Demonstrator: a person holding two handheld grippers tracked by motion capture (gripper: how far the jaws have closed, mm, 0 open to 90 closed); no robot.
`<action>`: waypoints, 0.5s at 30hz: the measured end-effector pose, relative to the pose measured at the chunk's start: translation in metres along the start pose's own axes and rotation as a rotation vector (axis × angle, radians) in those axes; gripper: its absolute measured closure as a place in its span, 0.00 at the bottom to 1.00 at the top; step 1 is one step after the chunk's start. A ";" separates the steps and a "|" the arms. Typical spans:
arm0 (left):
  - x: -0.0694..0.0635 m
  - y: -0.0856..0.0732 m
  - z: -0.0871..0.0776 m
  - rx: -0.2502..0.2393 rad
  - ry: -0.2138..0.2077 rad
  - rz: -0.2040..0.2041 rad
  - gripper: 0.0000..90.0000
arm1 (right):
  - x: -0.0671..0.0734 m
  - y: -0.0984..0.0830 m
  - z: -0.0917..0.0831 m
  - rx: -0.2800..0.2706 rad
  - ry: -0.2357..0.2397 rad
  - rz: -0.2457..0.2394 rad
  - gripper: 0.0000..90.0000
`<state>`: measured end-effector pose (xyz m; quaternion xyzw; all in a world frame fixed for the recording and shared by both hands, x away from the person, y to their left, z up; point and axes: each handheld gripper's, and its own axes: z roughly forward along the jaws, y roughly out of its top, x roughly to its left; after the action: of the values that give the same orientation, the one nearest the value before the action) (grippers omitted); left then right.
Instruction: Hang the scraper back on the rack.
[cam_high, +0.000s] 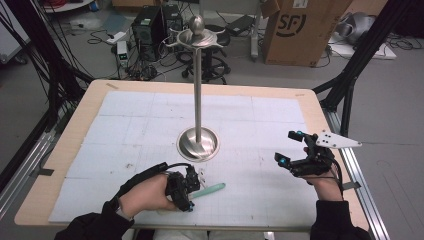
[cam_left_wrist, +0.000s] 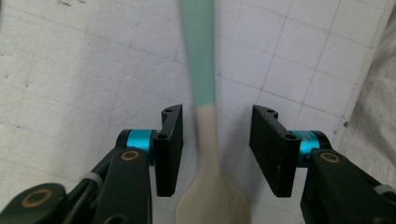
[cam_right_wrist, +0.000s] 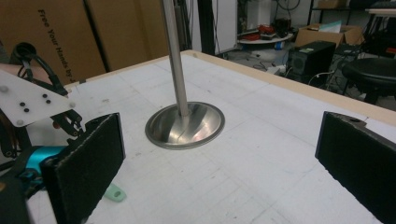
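Your left hand-held gripper (cam_left_wrist: 212, 149) sits low over the spoon (cam_left_wrist: 205, 140), its jaws set narrowly apart with one on either side of the neck, just where the cream bowl end meets the mint handle; neither pad touches it yet, so this looks like a line-up for a pinch at the stiffest, narrowest part. The spoon lies flat on the tabletop (cam_high: 150, 115) near its front edge, handle pointing away from your left hand toward the right. Your right hand-held gripper (cam_high: 291, 148) hovers at the right side with jaws wide and nothing between them, aimed at the stand (cam_high: 198, 142), probably waiting to help. The spoon's bowl is cut off at the bottom of the left gripper view, and in the high view your left hand covers it. The stand's top runs out of the right gripper view.
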<state>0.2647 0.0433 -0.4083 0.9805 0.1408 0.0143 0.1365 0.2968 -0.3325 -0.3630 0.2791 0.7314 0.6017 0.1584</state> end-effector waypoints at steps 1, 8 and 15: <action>0.001 0.000 0.000 0.006 0.002 -0.003 0.64 | 0.000 0.000 0.000 -0.004 -0.001 0.003 0.01; 0.004 0.004 0.000 0.042 -0.001 -0.008 0.72 | -0.002 -0.001 -0.001 -0.004 -0.005 0.013 0.00; 0.005 0.005 -0.001 0.077 0.002 -0.029 0.83 | -0.002 -0.002 -0.001 -0.003 -0.004 0.010 0.00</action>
<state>0.2711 0.0403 -0.4060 0.9828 0.1557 0.0079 0.0989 0.2973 -0.3346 -0.3645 0.2838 0.7288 0.6030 0.1572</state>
